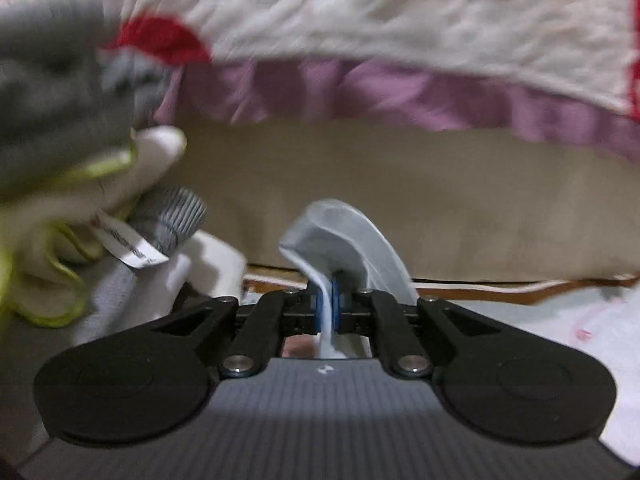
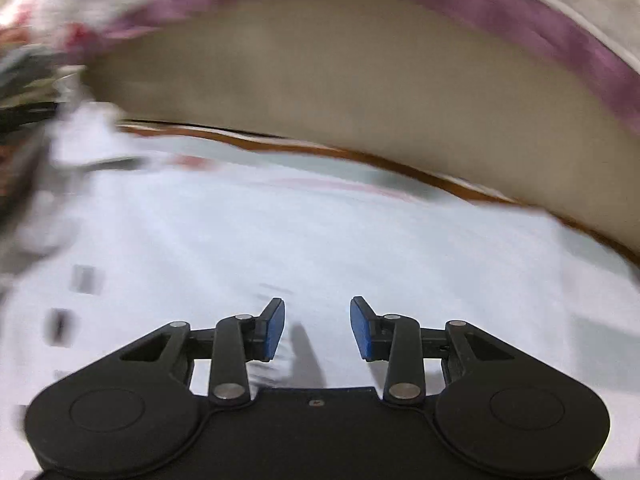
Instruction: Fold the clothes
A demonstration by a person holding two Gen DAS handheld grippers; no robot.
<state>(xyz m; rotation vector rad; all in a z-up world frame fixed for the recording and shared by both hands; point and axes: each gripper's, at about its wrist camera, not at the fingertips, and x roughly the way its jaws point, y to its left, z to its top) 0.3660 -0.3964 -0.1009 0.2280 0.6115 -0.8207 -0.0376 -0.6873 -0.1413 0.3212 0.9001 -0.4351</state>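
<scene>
- The left gripper (image 1: 328, 304) had its blue fingers (image 1: 319, 308) nipped tight on a fold of pale white cloth (image 1: 344, 236), which stood up in a curl just past the tips.
- So the task's thing was partly in that pinch; the rest of what looked like the same white garment (image 2: 280, 240) lay spread out flat under the right gripper.
- The right gripper (image 2: 317, 330) showed its fingers (image 2: 276, 332) standing moderately apart, with nothing between them; only white fabric lay below.
- As a judgement, this was mid-fold: one edge lifted by the left, the right freed and in need of a new hold.
- The next move probably called for the right gripper to drop onto a matching edge and close there, so both ends could travel over evenly.
- Pose: the left gripper pointed gently downward towards the bed side (image 1: 400, 200), beneath a purple frill (image 1: 360, 92) and a cream quilt (image 1: 360, 12).
- The right tilted more steeply down over the garment.
- At the left of the left wrist view sat a pile of other clothes (image 1: 60, 80), grey, white and yellow-trimmed, with a label (image 1: 128, 246) showing.
- Both views were smeared with blur, so the garment's kind could not be told.
</scene>
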